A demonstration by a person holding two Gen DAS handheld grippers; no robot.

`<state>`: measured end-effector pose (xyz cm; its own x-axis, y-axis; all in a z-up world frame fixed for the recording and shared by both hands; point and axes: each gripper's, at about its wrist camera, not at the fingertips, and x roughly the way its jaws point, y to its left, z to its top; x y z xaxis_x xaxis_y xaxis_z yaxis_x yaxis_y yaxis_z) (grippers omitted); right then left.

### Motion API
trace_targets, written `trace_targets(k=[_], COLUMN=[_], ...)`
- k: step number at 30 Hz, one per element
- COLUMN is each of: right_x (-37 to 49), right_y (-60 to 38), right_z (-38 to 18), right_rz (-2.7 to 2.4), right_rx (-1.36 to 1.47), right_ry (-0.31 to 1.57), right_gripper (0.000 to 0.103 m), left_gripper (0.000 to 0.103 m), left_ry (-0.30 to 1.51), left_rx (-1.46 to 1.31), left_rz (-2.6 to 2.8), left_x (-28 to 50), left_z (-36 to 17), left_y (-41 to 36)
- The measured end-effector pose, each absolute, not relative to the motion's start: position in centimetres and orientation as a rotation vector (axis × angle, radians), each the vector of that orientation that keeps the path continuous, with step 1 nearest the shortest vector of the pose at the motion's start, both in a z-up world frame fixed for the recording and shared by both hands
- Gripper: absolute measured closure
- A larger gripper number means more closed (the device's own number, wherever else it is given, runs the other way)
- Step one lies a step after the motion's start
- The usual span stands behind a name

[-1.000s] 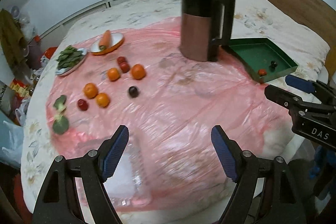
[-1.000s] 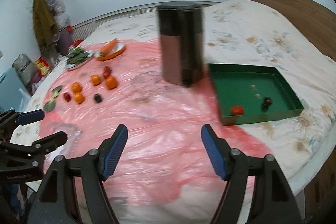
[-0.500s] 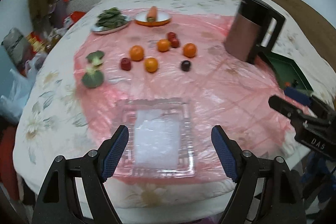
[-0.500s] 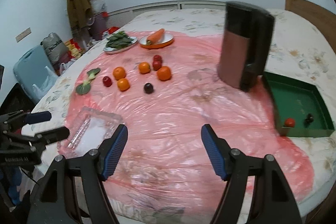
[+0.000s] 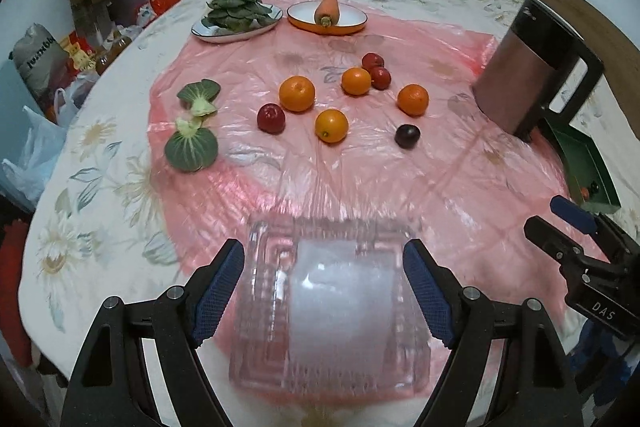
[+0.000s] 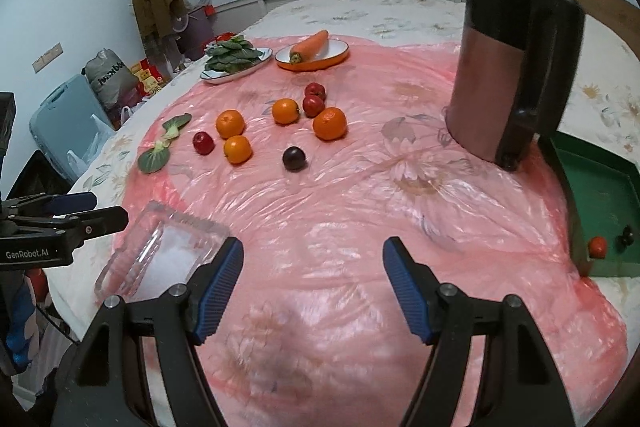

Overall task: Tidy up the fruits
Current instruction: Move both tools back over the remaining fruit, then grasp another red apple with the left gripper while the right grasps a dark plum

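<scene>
Approach step: left gripper jaws wide, straddling clear tray, prob. not touching yet. Right gripper open, empty, beside tray. Fruits lie loose beyond tray. Next: clamp tray rim squarely.

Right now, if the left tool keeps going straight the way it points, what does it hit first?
Most likely the clear plastic tray: it lies directly ahead of the open left tool, between the lines of its fingers, on the pink sheet. Nothing else shows in between, though how far off it is remains unclear.
</scene>
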<state>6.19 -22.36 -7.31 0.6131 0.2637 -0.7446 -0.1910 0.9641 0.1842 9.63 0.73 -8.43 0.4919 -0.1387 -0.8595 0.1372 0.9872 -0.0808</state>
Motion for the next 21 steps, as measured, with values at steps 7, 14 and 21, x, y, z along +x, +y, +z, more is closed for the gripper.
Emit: trace_targets(k=[7,14,21], right_x=[10.4,14.5,18.0], right_y=[-20.8,-18.3,-16.4], right_z=[-8.9,-10.3,-12.1], right_rz=[0.296,0.351,0.367], right_rx=[0.081,0.068,0.061], right_ry=[0.893,0.908,0.933], right_gripper=[0.000,0.000,0.010], left_gripper=[0.027,0.036,0.043], left_ry=[1.049,1.053,1.094], left_rx=[-0.014,-0.018,0.032], left_rz=[-0.167,-0.163,-0.181], left_x=[13.7,18.8,23.5], left_z=[-9.7,-11.2,-14.0], left_y=[2.7,4.4,4.3])
